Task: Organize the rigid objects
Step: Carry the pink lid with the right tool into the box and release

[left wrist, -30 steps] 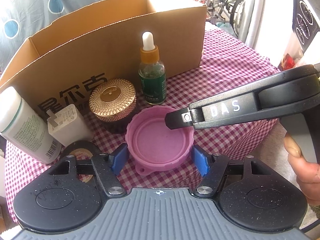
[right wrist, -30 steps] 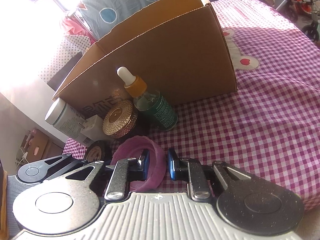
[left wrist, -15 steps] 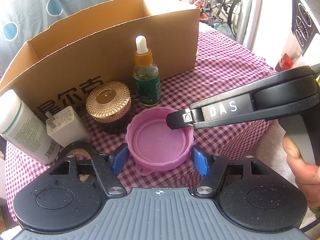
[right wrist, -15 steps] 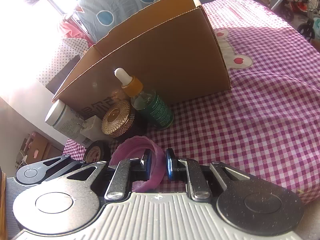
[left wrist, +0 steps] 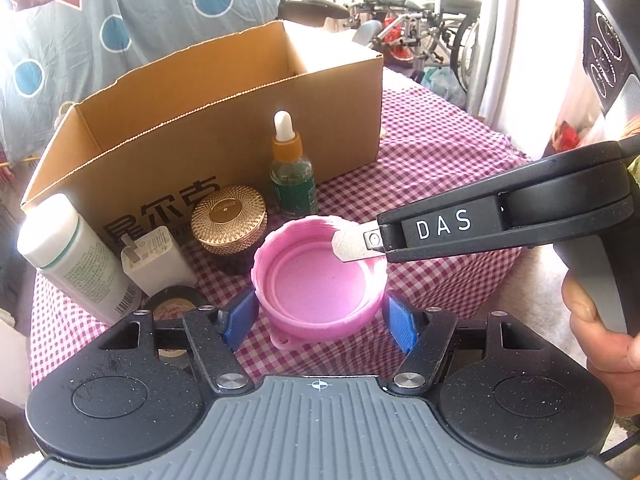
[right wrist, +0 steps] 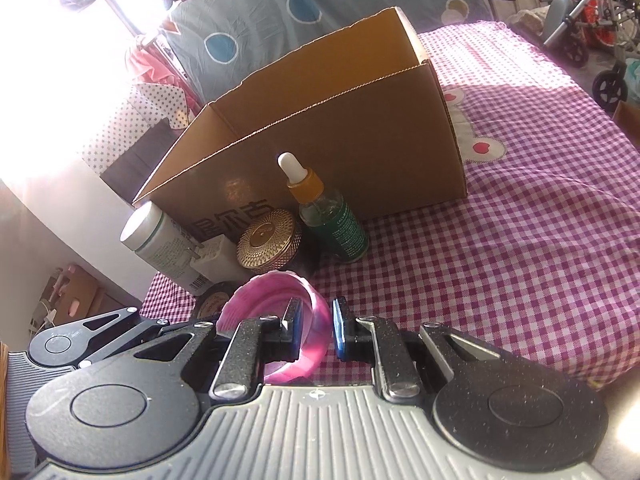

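Observation:
A pink plastic lid [left wrist: 316, 284] hangs open side up just above the checked cloth. My left gripper [left wrist: 320, 316] has a blue pad against each side of it. My right gripper [left wrist: 356, 246] comes in from the right, shut on the lid's right wall. In the right wrist view that gripper [right wrist: 316, 328] pinches the pink lid [right wrist: 312, 336] between its blue pads, one inside the rim and one outside. The open cardboard box [left wrist: 224, 136] stands behind.
In front of the box stand a green dropper bottle [left wrist: 294, 184], a gold-lidded jar [left wrist: 228, 218], a white charger [left wrist: 154, 256], a white bottle [left wrist: 76, 256] and a black tape roll [left wrist: 176, 306]. Checked cloth [right wrist: 520, 240] lies bare to the right. A hand [left wrist: 600, 332] holds the right gripper.
Both grippers have risen together with the pink lid. The box and the items before it sit lower and farther off, and the box's inside now shows.

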`<state>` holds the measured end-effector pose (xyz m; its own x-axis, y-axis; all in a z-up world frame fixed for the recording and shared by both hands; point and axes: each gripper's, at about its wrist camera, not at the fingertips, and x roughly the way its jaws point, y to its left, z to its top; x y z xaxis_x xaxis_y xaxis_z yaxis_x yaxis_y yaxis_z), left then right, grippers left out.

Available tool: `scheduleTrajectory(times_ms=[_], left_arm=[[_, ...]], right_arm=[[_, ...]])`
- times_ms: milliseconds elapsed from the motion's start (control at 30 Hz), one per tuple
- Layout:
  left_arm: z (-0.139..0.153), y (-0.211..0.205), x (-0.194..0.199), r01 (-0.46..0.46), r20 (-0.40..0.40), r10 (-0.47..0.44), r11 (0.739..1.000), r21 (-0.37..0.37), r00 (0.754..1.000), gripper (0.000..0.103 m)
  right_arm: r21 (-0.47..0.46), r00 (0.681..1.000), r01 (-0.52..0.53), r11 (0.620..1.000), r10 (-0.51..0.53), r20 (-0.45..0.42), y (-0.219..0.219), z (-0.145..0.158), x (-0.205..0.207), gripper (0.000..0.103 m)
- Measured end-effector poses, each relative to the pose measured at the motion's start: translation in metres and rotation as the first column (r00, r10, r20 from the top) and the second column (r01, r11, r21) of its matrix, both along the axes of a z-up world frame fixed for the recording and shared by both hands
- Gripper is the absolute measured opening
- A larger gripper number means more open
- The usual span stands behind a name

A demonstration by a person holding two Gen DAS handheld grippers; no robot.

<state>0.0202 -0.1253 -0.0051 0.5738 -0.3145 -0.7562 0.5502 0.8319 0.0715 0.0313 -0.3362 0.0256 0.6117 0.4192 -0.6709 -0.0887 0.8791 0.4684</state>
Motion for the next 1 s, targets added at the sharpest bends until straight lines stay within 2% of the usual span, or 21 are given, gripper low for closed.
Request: scheduleTrajectory(times_ms=[167, 333, 433, 567, 700, 767, 867, 967, 1000], left_arm=[[0.017, 0.008, -0.013, -0.003, 0.054, 0.004, 1.000, -0.020, 0.999, 0.068], [0.044, 0.018, -0.018, -0.016, 0.142, 0.021, 0.999, -0.031, 0.990, 0.068], [0.065, 0.025, -0.012, -0.031, 0.197, 0.038, 0.999, -0.040, 0.980, 0.068], [0.093, 0.040, 0.015, -0.060, 0.197, 0.079, 0.993, -0.097, 0.977, 0.068], [0.108, 0.051, 0.055, -0.081, 0.154, 0.099, 0.990, -0.119, 0.983, 0.068], [0.108, 0.055, 0.083, -0.094, 0.106, 0.106, 0.990, -0.108, 0.989, 0.068], [0.104, 0.056, 0.122, -0.105, 0.044, 0.108, 0.992, -0.076, 0.993, 0.068], [0.093, 0.055, 0.158, -0.111, -0.051, 0.109, 0.993, -0.043, 0.993, 0.068], [0.087, 0.055, 0.173, -0.117, -0.104, 0.113, 0.992, -0.039, 0.988, 0.068]], right_arm=[[-0.008, 0.999, 0.002, 1.000, -0.002, 0.053, 0.007, 0.023, -0.012, 0.017], [-0.031, 0.989, -0.016, 0.999, 0.021, 0.146, 0.019, 0.061, -0.014, 0.017], [-0.060, 0.976, -0.047, 0.997, 0.059, 0.212, 0.029, 0.088, -0.007, 0.017], [-0.090, 0.959, -0.104, 0.991, 0.123, 0.256, 0.046, 0.118, 0.024, 0.017], [-0.068, 0.963, -0.168, 0.983, 0.178, 0.200, 0.060, 0.134, 0.076, 0.017], [-0.047, 0.969, -0.202, 0.978, 0.206, 0.134, 0.067, 0.136, 0.112, 0.017], [-0.042, 0.971, -0.235, 0.971, 0.237, 0.038, 0.075, 0.127, 0.164, 0.017], [-0.024, 0.964, -0.257, 0.966, 0.255, -0.077, 0.080, 0.111, 0.213, 0.017], [-0.018, 0.960, -0.261, 0.965, 0.258, -0.107, 0.081, 0.105, 0.225, 0.017]])
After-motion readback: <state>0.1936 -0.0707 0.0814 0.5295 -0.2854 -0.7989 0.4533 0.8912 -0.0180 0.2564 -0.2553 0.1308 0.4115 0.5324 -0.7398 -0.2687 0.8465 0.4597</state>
